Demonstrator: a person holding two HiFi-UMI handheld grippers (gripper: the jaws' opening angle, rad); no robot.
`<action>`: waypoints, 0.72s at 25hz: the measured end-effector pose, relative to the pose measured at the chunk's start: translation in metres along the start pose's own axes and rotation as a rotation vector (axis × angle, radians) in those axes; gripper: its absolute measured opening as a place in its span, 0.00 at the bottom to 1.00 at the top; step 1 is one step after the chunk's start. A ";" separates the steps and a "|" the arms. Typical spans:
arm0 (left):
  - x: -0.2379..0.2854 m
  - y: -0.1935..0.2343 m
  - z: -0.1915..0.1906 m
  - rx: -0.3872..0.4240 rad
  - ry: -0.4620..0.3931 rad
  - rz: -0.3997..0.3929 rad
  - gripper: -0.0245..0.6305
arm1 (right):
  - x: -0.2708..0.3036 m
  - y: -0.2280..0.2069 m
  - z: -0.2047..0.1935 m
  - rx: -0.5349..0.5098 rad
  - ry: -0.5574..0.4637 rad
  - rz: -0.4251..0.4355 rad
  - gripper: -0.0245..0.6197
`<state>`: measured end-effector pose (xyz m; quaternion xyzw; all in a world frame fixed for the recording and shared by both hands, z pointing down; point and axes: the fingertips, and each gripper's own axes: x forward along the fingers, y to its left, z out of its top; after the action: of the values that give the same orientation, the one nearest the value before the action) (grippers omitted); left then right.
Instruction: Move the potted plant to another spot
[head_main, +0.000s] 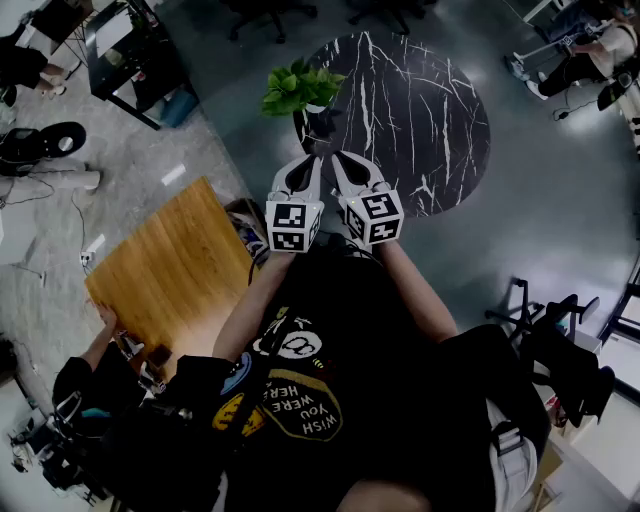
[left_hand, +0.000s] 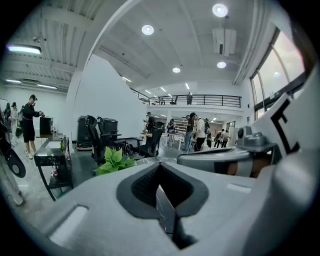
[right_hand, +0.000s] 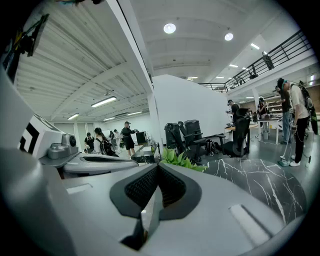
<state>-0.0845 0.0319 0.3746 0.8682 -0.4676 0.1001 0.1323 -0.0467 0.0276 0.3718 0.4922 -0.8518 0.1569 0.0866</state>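
Note:
The potted plant (head_main: 300, 88), green leaves in a dark pot, stands at the left rim of the round black marble table (head_main: 430, 110). Both grippers hover side by side just short of it, over the table's near edge. My left gripper (head_main: 317, 160) is shut with nothing between its pads, and the plant (left_hand: 114, 161) shows ahead to its left. My right gripper (head_main: 336, 156) is also shut and empty, with the leaves (right_hand: 180, 160) straight ahead above its jaws. Neither gripper touches the plant. The pot is hidden in both gripper views.
A wooden table (head_main: 170, 265) lies at the near left, with a person's hand at its corner. A black cart (head_main: 130, 50) stands at the far left and a black chair (head_main: 560, 345) at the right. Office chairs (right_hand: 192, 135) and several people are beyond the marble table (right_hand: 260, 180).

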 end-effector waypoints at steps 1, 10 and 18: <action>0.000 0.001 0.000 0.000 0.000 -0.002 0.04 | 0.001 0.000 0.000 0.000 0.000 -0.001 0.04; 0.003 0.010 -0.003 -0.016 0.008 -0.005 0.04 | 0.009 0.000 -0.002 0.000 0.011 -0.004 0.04; 0.005 0.030 -0.020 -0.056 0.038 -0.022 0.04 | 0.024 0.011 -0.011 0.041 0.005 0.026 0.04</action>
<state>-0.1074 0.0183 0.3987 0.8673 -0.4580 0.1021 0.1664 -0.0688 0.0170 0.3875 0.4823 -0.8546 0.1765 0.0766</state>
